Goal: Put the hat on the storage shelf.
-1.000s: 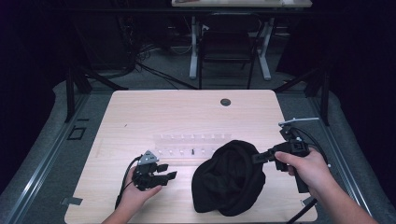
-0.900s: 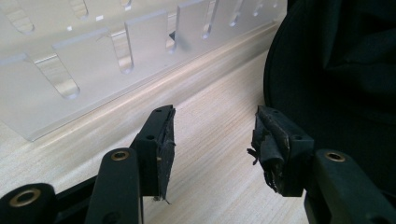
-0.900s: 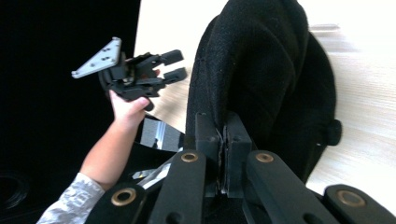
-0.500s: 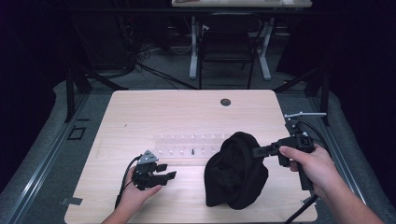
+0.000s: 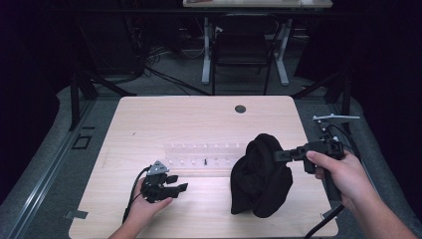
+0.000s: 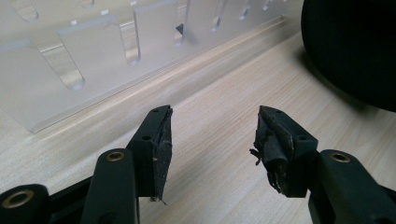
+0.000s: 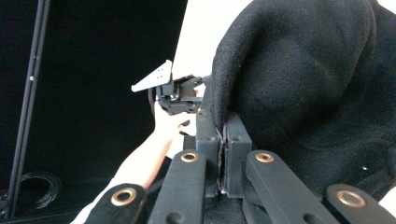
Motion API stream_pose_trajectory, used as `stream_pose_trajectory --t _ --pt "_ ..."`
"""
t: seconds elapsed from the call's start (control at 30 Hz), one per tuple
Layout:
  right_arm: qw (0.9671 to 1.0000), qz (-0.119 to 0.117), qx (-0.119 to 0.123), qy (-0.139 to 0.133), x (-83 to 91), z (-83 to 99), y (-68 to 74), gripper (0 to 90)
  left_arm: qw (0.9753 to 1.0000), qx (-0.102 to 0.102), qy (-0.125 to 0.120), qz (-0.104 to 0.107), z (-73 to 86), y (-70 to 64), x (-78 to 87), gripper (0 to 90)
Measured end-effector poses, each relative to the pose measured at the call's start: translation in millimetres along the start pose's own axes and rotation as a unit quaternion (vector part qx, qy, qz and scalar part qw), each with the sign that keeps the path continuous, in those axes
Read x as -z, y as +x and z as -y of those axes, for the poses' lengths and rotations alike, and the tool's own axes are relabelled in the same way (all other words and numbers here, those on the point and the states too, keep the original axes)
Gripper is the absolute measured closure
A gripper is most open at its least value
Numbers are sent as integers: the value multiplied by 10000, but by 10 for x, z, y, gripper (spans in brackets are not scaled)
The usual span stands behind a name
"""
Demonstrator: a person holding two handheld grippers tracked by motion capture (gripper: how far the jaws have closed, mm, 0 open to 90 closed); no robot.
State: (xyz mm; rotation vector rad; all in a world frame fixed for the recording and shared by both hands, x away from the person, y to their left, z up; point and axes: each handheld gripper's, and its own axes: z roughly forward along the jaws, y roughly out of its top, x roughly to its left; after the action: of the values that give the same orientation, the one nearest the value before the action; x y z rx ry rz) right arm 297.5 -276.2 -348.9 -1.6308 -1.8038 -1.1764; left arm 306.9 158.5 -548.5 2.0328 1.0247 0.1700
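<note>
Wooden table: black cloth now drawn rightward, bunched, pinched by closed right gripper. Left gripper unmoved, jaws apart, empty.

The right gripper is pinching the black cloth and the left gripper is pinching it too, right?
Not quite. The right gripper is pinching the black cloth, but the left gripper is open and holds nothing; its jaws stand apart over bare table, as the left gripper view shows.

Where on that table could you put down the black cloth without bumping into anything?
The far half of the table is bare wood, save a small round hole. The front strip between the left gripper and the black cloth is free too. The middle is crowded by the clear plastic rack.
</note>
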Motion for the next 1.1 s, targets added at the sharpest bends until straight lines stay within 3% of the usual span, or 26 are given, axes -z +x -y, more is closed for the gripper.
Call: stream_pose_trajectory --t 0.67,1.1 --pt "9971 -689 124 -285 154 -131 199 880 10000 30 -26 -54 6 1 -8 463" --pt "9948 -867 226 -475 153 -261 294 878 10000 25 -25 -57 5 3 -10 463"
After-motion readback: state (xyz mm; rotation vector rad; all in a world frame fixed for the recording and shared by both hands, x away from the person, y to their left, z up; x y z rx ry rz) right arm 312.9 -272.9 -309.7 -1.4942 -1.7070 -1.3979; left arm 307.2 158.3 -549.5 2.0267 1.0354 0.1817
